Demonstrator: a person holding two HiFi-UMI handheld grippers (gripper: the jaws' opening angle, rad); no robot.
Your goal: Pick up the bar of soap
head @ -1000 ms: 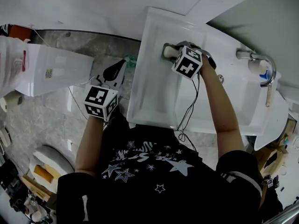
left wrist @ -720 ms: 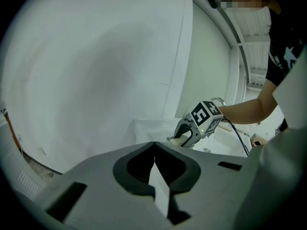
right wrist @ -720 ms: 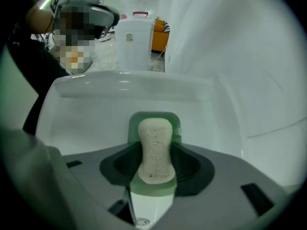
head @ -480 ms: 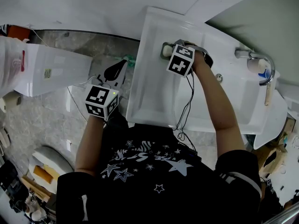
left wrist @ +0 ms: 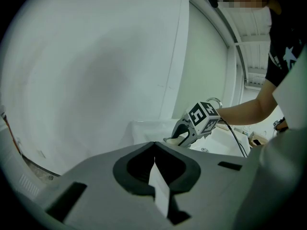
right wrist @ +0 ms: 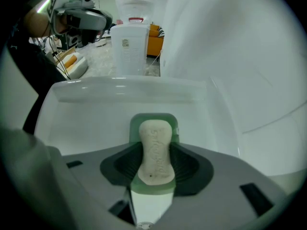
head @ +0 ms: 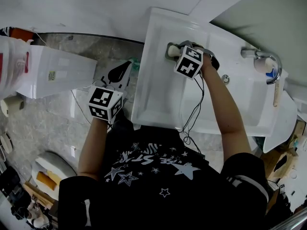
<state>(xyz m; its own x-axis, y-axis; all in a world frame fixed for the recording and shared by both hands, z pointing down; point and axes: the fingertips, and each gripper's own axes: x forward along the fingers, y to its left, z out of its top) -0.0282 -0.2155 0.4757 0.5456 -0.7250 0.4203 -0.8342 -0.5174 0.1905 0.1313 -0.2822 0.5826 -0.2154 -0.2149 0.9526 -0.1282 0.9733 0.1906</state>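
My right gripper (right wrist: pixel 154 169) looks clamped on the soap (right wrist: pixel 154 145), which lies in its green dish (right wrist: pixel 168 120) on the sink (head: pixel 158 99). Left gripper (left wrist: pixel 155 174) closed, empty. Only the lift remains.

There is one bar of soap (right wrist: pixel 154 145) and one green soap dish (right wrist: pixel 153 117); there are two claws, the left claw (left wrist: pixel 154 147) and the right claw (right wrist: pixel 154 164); there are two marker cubes, one cube (head: pixel 104 103) on the left and one cube (head: pixel 188 62) on the right. There is one white sink (head: pixel 158 95) with one tap (head: pixel 263 59); one water dispenser (right wrist: pixel 128 49) with one bottle (right wrist: pixel 130 1); one person (head: pixel 158 176).
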